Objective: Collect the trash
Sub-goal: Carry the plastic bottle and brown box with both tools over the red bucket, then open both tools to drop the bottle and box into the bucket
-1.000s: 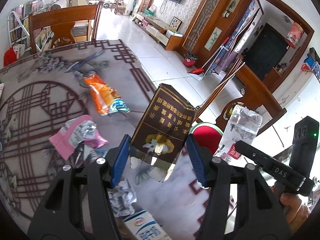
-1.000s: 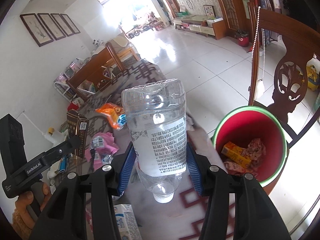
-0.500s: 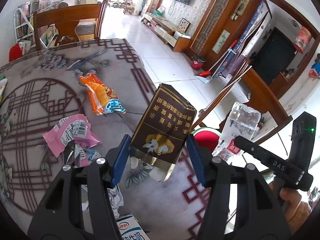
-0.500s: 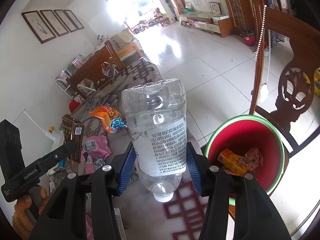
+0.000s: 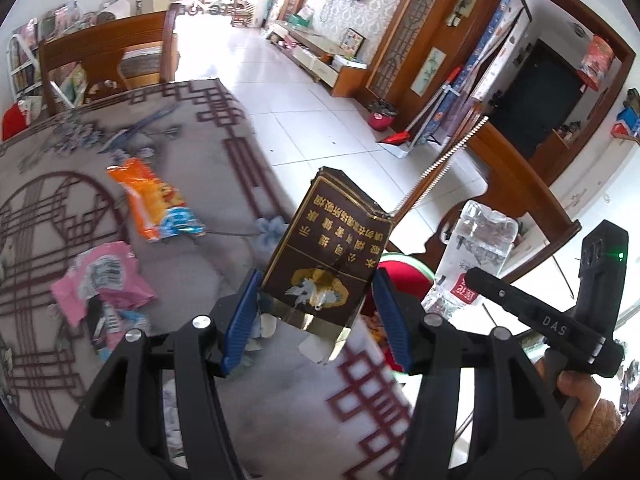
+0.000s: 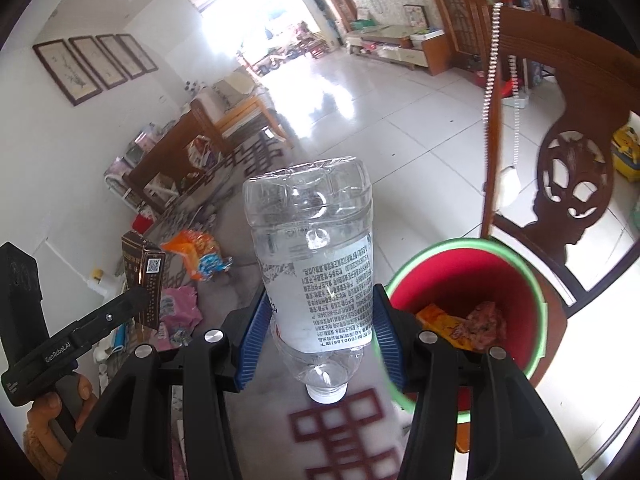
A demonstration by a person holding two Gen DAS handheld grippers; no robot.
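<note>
My left gripper is shut on a dark brown cigarette carton with gold print, held above the table's right edge. My right gripper is shut on a clear plastic bottle, cap end down. The red bin with a green rim stands just right of the bottle, beside the table, with wrappers inside. In the left wrist view the bin peeks out behind the carton, and the bottle shows at right. An orange snack bag and a pink wrapper lie on the table.
The patterned tablecloth covers the table. A carved wooden chair stands behind the bin. Another wooden chair sits at the table's far end. A hand holds the right tool. Small scraps lie near the pink wrapper.
Both grippers have carried their loads toward the table's edge and the bin. The bin looms larger in the right wrist view; the table trash has slid left in the left wrist view.
</note>
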